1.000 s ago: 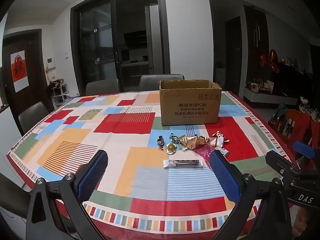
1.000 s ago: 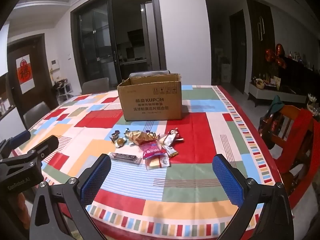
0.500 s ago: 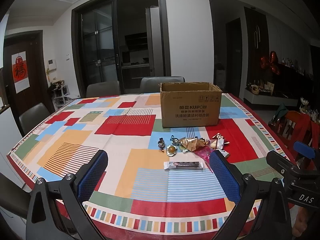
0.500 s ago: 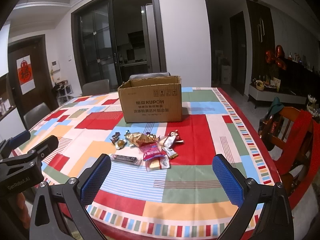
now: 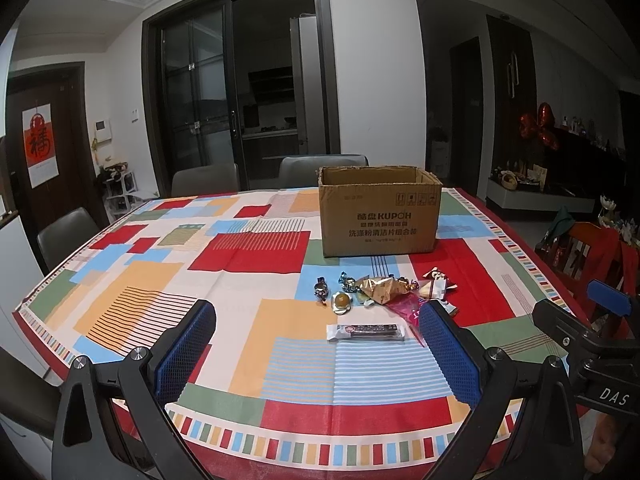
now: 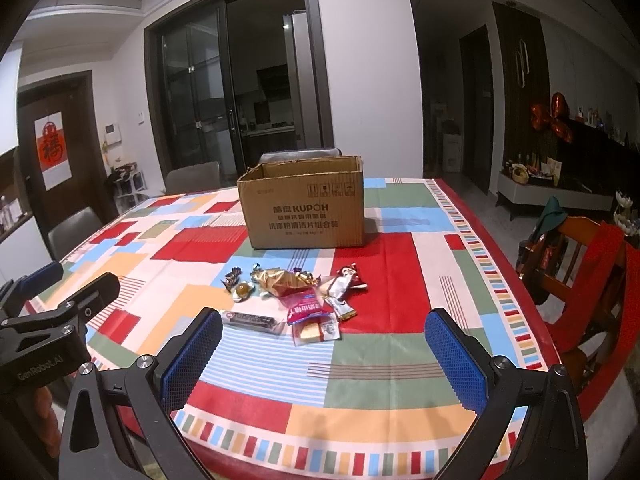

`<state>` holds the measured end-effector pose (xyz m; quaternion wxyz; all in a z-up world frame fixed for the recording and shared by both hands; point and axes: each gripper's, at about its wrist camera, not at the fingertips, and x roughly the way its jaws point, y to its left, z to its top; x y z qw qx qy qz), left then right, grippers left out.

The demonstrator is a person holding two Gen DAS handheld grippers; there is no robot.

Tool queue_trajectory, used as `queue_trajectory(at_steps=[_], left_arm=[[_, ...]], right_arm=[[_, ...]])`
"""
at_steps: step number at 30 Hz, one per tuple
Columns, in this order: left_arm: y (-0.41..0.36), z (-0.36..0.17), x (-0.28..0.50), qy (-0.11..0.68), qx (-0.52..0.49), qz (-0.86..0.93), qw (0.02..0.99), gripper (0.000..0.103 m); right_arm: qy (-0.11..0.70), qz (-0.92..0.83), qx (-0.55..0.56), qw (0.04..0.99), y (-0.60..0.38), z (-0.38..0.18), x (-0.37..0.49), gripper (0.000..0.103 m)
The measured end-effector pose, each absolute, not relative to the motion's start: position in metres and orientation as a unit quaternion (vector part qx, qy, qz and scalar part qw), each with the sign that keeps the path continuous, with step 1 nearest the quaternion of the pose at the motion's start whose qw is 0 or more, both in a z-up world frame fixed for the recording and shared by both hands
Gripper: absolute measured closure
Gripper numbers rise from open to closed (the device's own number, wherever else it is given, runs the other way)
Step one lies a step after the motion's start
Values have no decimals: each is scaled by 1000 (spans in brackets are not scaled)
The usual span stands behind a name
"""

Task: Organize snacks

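Note:
A heap of wrapped snacks lies on the patterned tablecloth in front of an open cardboard box (image 5: 380,210) (image 6: 306,208). It holds a gold foil pack (image 5: 380,289) (image 6: 280,278), a dark bar (image 5: 370,331) (image 6: 250,319), a round yellow sweet (image 5: 342,301) (image 6: 243,290), a pink packet (image 6: 304,307) and a red-white candy (image 6: 344,280). My left gripper (image 5: 316,354) is open and empty, near the table's front edge, short of the snacks. My right gripper (image 6: 324,364) is open and empty, also short of them.
Grey chairs (image 5: 64,232) stand along the left and far sides. A wooden chair with red cloth (image 6: 592,264) stands at the right. The other gripper shows at each view's edge (image 5: 592,344) (image 6: 52,328). The tablecloth's (image 5: 160,292) left half has free room.
Both views have shifted slightly upward and the snacks sit a touch lower in frame. Nothing on the table has moved; both grippers stay open.

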<state>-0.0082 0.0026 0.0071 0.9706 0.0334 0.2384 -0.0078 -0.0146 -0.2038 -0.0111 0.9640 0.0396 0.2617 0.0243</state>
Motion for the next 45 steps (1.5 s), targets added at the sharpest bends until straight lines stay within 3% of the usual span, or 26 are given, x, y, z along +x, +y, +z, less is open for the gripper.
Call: queue_trajectory(at_steps=[45], left_arm=[[3, -5, 5, 258, 33, -14, 965, 0]], right_arm=[[278, 39, 44, 959, -198, -21, -4, 1]])
